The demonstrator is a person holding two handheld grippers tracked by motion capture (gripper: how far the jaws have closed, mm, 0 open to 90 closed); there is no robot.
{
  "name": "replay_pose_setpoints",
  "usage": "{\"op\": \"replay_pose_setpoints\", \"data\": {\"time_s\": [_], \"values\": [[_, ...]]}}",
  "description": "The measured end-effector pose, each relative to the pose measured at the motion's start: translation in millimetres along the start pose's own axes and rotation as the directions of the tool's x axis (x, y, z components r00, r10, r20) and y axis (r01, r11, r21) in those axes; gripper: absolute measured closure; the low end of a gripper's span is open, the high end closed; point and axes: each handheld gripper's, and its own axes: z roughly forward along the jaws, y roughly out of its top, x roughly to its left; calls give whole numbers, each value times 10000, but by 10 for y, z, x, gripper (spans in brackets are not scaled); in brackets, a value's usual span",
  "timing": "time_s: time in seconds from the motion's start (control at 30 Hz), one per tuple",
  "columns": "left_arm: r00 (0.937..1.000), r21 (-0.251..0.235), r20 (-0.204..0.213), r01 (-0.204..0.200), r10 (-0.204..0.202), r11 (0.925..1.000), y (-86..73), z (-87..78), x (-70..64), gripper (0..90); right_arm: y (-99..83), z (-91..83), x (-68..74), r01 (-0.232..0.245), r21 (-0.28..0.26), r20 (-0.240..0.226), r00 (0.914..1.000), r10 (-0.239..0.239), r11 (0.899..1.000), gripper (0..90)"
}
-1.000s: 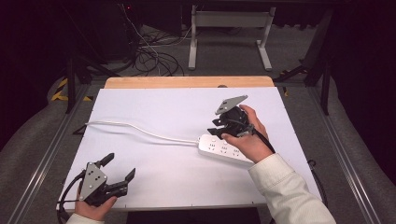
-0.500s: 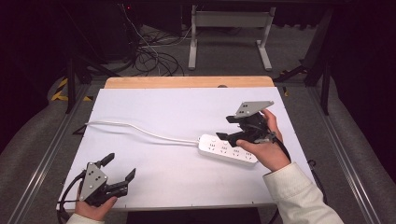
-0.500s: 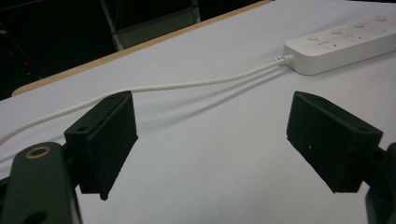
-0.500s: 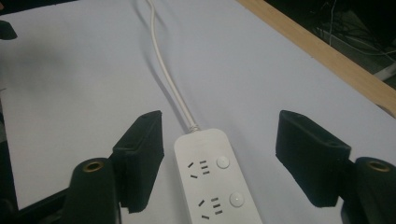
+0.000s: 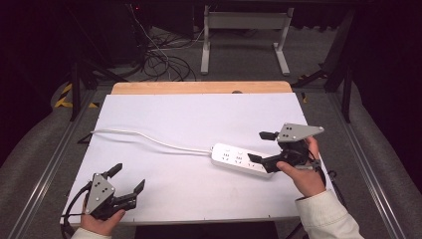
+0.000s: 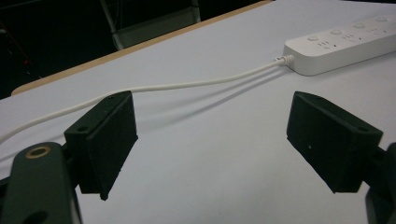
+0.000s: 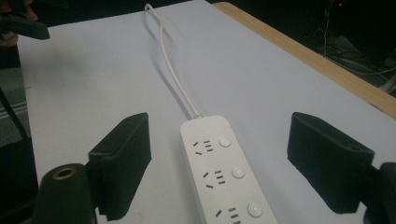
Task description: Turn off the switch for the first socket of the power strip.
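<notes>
Right claw (image 5: 261, 147) agape over smooth white oblong power strip (image 5: 241, 160); left claw (image 5: 128, 178) agape too.

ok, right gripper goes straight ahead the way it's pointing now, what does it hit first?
Most likely the white power strip. The right gripper is open, and in the right gripper view the strip lies between its jaws, running away along the pointing line toward the cable. How high the jaws sit above the table is unclear.

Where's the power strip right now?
In the high view the white power strip lies flat on the table's right half, its far end between the open jaws of the right gripper; its cord trails left.
</notes>
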Motion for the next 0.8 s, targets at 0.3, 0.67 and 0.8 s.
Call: {"op": "replay_pose_setpoints", "data": {"time_s": [0.3, 0.67, 0.8], "values": [[9997, -41, 146, -197, 197, 9998, 7, 8, -34, 161, -428, -82, -67, -697, -623, 248, 9971, 713, 9956, 162], [9995, -17, 113, -310, 310, 9995, 12, 11, -48, 161, -939, -132, -82, -1048, -856, 728, 9911, 1112, 9908, 126], [9993, 23, 112, -344, 344, 9994, 10, 11, -40, 160, -1071, -152, -88, -1227, -846, 803, 9883, 1295, 9888, 116]]}}
